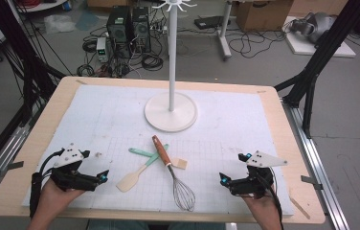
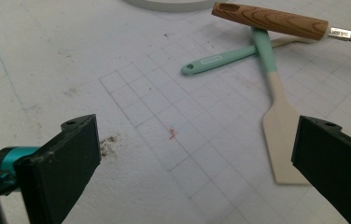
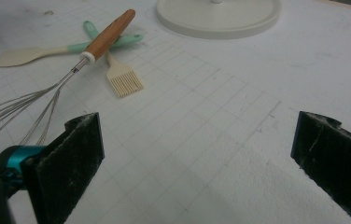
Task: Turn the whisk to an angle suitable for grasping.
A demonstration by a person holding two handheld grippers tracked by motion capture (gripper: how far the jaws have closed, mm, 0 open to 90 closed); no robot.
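A white stand point(image 1: 171, 111) rises mid-table; computer towers point(image 1: 129, 28) and cables point(image 1: 247, 45) occupy the floor.

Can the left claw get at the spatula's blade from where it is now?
Probably yes. The left claw is open, and the spatula lies flat just ahead of it, with bare mat between. The whisk crosses only the spatula's handle end, not its blade.

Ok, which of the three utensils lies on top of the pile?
The whisk: its wooden handle crosses over the green handles of the spatula and the brush.
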